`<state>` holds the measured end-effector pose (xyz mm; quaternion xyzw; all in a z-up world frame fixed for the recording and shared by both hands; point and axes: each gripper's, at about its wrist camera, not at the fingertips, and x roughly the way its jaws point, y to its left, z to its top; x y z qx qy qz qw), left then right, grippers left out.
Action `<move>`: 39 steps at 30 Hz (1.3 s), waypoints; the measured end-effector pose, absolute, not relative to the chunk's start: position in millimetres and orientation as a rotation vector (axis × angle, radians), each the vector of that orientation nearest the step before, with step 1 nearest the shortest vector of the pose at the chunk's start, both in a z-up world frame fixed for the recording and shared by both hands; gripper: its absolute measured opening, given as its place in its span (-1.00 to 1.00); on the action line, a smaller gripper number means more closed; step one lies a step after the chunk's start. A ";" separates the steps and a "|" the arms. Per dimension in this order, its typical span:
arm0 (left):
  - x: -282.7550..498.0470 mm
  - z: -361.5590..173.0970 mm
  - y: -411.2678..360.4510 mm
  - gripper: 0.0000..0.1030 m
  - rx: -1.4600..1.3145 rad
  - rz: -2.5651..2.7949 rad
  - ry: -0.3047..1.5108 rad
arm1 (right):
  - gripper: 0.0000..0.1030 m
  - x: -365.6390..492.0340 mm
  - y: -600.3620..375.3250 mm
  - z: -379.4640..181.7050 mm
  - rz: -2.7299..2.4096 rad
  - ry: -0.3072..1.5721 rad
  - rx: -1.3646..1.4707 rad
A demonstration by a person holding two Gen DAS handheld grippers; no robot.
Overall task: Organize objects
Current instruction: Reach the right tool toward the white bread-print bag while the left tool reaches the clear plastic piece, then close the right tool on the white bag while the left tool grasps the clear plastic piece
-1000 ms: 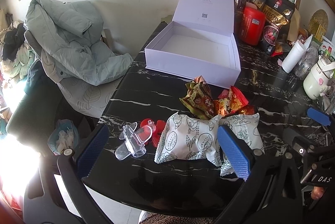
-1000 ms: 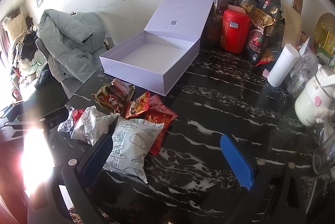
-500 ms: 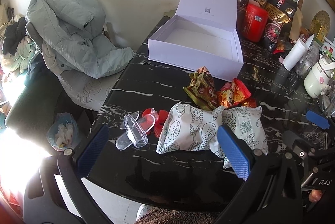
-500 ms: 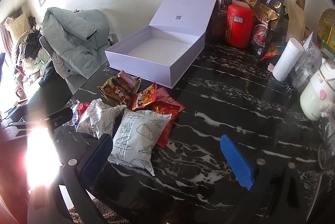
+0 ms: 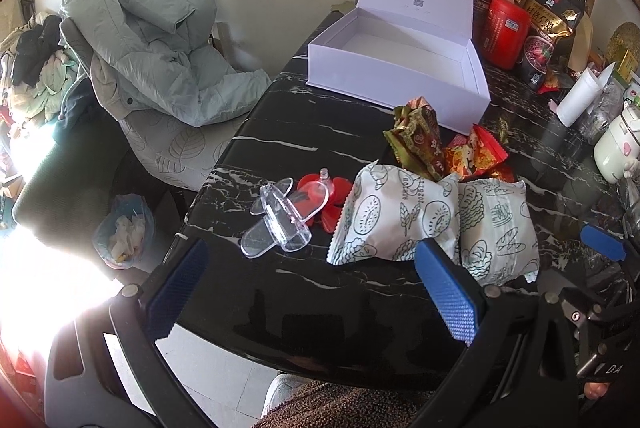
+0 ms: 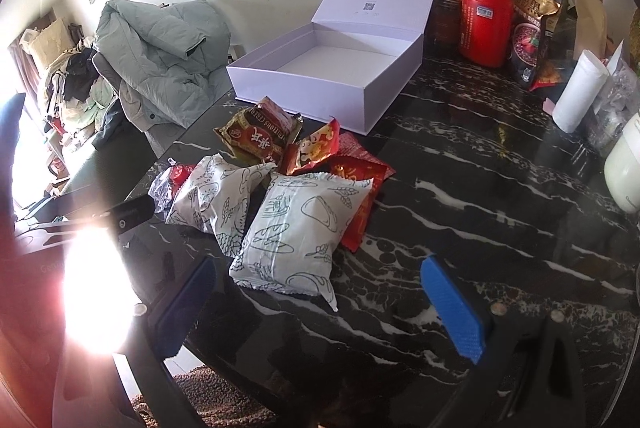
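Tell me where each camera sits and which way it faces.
Left wrist: on the left gripper, low at the table's near edge, facing the clear clip, snack bags and open box; both fingers show.
Right wrist: on the right gripper, further right, facing the bags; both fingers show.
Shared: box, bags, red canister.

At the bottom of the frame the left gripper (image 5: pixel 312 292) hangs wide apart and empty over the black marble bench (image 5: pixel 280 132), with a clear plastic clip (image 5: pixel 280 218) centre-frame, two white snack packets (image 5: pixel 400 216) right of it, and an open white box (image 5: pixel 400 68) upper right.
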<state>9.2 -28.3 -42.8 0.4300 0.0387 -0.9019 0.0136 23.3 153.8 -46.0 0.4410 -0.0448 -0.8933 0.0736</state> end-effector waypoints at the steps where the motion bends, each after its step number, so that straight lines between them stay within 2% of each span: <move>1: 8.6 -44.3 -32.1 1.00 1.340 -2.798 0.132 | 1.00 22.2 153.2 -47.8 -2.677 -0.136 1.331; 13: -9.9 -64.2 -63.1 1.00 1.400 -2.682 0.179 | 0.94 0.5 142.0 -63.5 -2.638 -0.103 1.400; 20: -27.8 -80.6 -67.0 0.90 1.471 -2.658 0.176 | 0.93 -16.0 142.0 -75.7 -2.617 -0.114 1.465; 25: -37.5 -89.0 -69.3 0.71 1.511 -2.643 0.169 | 0.88 -25.2 139.8 -81.1 -2.600 -0.109 1.492; 29: -41.9 -93.1 -70.7 0.46 1.527 -2.644 0.166 | 0.81 -31.2 135.7 -84.0 -2.579 -0.109 1.501; 34: -43.6 -93.3 -68.0 0.24 1.520 -2.682 0.139 | 0.74 -36.6 136.3 -91.8 -2.540 -0.153 1.539; 37: -43.4 -91.8 -65.5 -0.02 1.519 -2.700 0.135 | 0.62 -37.0 137.2 -92.8 -2.528 -0.174 1.539; 39: -43.6 -91.1 -63.6 -0.05 1.524 -2.707 0.131 | 0.36 -36.4 137.4 -91.5 -2.517 -0.185 1.523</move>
